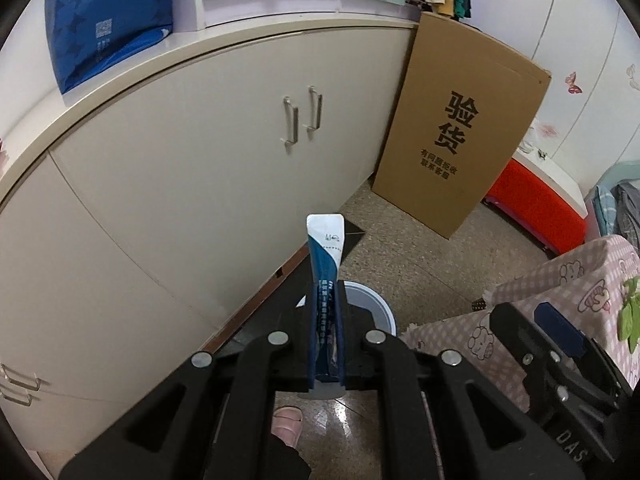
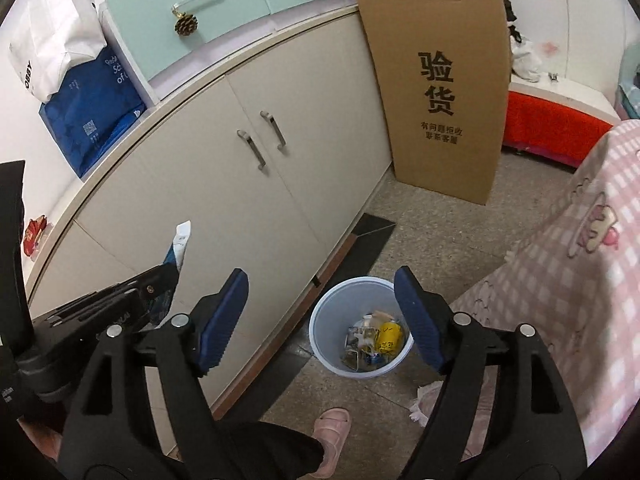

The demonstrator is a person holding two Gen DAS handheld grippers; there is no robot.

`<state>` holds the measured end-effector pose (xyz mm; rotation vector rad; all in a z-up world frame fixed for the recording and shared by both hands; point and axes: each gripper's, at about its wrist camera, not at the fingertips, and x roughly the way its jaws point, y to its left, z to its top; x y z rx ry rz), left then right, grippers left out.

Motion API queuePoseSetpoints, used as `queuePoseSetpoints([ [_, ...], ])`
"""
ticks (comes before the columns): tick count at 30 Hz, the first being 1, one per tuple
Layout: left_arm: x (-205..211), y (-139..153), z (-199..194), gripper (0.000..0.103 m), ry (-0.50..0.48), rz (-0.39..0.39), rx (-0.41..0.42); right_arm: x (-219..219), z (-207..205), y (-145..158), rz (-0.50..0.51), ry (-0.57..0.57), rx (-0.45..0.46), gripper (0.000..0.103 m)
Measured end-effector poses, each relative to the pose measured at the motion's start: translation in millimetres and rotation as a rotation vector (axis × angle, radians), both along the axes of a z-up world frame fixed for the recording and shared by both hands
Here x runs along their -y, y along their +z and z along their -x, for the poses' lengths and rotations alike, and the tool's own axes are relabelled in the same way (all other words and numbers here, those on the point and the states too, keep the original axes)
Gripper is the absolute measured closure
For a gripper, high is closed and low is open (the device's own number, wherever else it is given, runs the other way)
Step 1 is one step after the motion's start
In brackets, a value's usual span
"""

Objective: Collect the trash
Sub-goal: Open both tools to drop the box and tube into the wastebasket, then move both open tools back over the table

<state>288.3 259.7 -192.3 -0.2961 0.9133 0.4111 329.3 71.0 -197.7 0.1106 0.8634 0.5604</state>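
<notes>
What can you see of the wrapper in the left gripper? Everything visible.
The wrapper is a long, flat blue-and-white packet with small print, glossy like plastic film. The left gripper is shut on its lower half; the white top end sticks out past the fingertips. It stands roughly upright in the left wrist view, held in the air above the waste bin, touching only the pads.

The cardboard box (image 2: 438,88) reads "验货"; the white bag (image 2: 56,36) shows "OBBY"; the right tool's (image 1: 560,364) body shows "DAS".

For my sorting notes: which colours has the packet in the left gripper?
The packet is blue and white, seen best in the left wrist view.
</notes>
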Motion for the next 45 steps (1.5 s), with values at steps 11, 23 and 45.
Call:
queuePoseSetpoints([
  [11, 24, 8, 0, 0.094, -0.033, -0.016, 0.013, 21, 8, 17, -0.005, -0.047, 0.055, 0.026],
  [23, 32, -3, -30, 0.094, -0.055, 0.007, -0.006, 44, 1, 22, -0.053, -0.118, 0.101, 0.025],
  [45, 36, -10, -29, 0.031, -0.056, 0.07, -0.01, 62, 4, 21, -0.07, -0.151, 0.082, 0.025],
])
